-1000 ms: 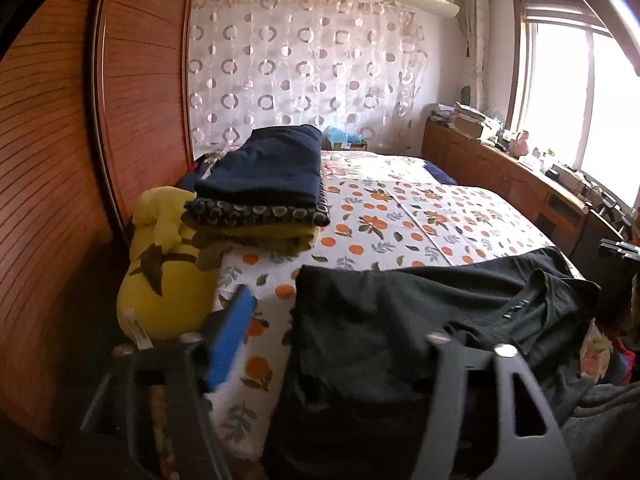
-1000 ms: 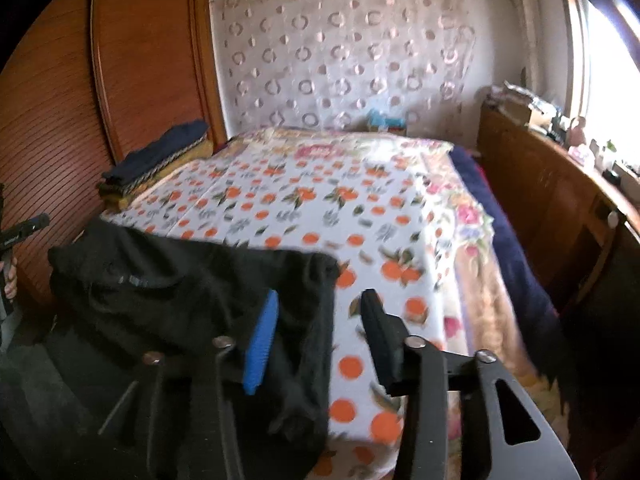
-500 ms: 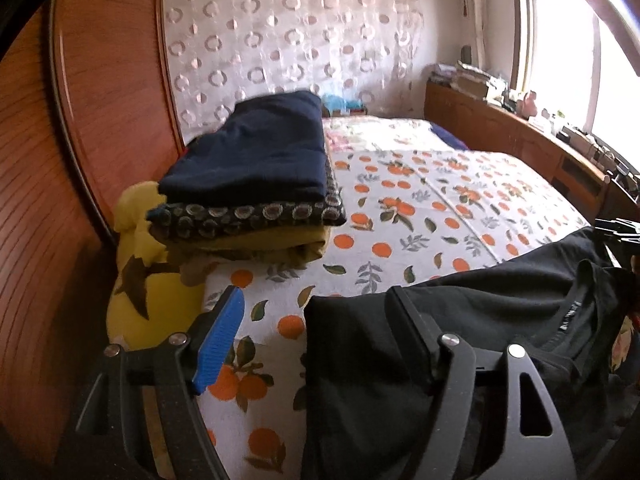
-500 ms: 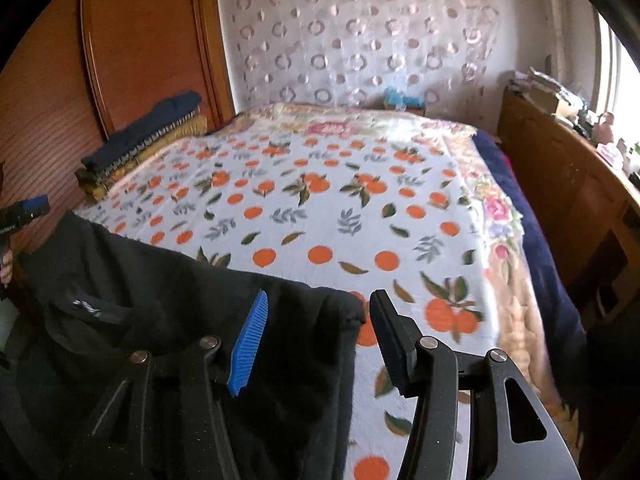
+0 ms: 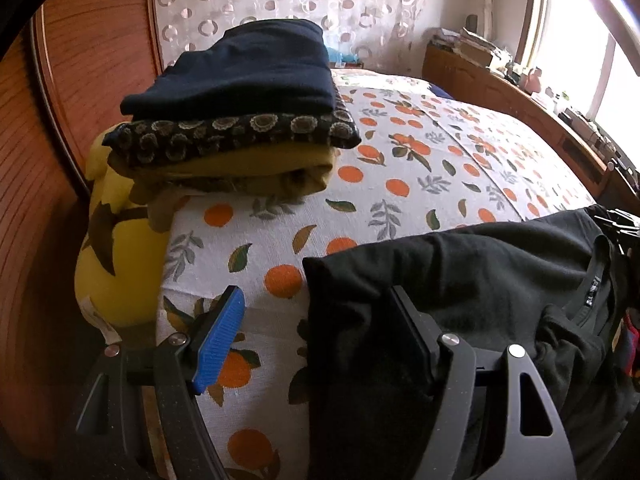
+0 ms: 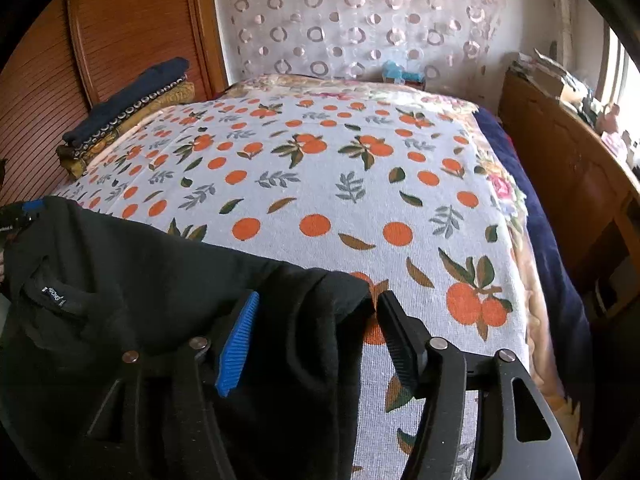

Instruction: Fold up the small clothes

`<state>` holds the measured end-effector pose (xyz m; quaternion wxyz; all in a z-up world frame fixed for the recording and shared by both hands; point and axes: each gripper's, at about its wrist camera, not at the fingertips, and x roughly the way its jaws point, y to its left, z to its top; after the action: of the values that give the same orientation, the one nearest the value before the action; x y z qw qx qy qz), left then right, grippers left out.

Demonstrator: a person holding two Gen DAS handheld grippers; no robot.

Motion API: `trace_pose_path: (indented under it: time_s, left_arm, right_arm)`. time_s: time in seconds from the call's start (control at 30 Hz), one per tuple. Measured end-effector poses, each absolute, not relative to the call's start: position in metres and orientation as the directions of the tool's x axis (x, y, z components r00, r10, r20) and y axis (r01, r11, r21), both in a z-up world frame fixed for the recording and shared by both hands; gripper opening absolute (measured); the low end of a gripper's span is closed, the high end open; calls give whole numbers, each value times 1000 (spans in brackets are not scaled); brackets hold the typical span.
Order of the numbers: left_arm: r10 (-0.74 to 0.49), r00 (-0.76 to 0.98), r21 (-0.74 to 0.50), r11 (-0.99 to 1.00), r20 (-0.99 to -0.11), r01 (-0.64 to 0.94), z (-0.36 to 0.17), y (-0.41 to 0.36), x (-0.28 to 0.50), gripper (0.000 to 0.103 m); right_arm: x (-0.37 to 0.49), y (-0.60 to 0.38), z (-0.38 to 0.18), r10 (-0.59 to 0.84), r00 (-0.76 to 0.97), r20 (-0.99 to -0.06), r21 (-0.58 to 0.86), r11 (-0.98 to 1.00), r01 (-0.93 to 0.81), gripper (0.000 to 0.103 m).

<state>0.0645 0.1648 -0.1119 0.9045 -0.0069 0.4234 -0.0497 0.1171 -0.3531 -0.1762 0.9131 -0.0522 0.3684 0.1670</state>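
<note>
Both grippers lower and closer to the bed than a second ago, stack of folded clothes looming much bigger in the left view now. Black t-shirt (image 5: 480,280) spread flat across the near edge of the bed, collar and label facing up, hem side hanging off toward the camera.

Left gripper (image 5: 316,336) standing open, blue pad over bare bedsheet (image 5: 400,152), the other finger lying on top of the shirt's left corner. Shirt edge sitting between the fingers but nothing pinched.

Right gripper (image 6: 316,340) just been opening, jaws now wide apart with the shirt's right corner loose between them, blue pad clear of the fabric as far as can be told. Black finger right at the corner's tip, touching or just beside, hard to say which.

Stack of folded clothes (image 5: 240,104) parked at the far left of the bed: navy on top, dark floral piece under it, mustard at the bottom. Yellow plush toy (image 5: 116,256) wedged between bed and wooden wardrobe (image 5: 48,160). Spotted curtain (image 6: 352,20) behind the headboard end, wooden cabinet (image 6: 568,184) along the window side.
</note>
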Motion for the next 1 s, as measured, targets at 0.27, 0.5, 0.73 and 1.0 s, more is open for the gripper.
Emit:
trace_pose_path:
  time_s: [0.27,0.5,0.73,1.0]
  left_arm:
    - [-149,613,-73,986,-776,149,-111,158,70,51]
    - [-190,596,-57,970,-780,236,-102,142,67,12]
    - [-224,746,-55,968,-627,245,-47,131,15,10]
    - [-258,847,-90,965,-466,244,13,145,-18,8]
  right_arm:
    - [125,-350,-179,268,667,-695,28,937,-348,67]
    - [124,-338,-183,323,646,-692,28,906,-423,41]
    - [86,-334,-161,382,704,-599,26,888,-460,12]
    - [13,-360,-75,432,823,-370,57,894,-444,12]
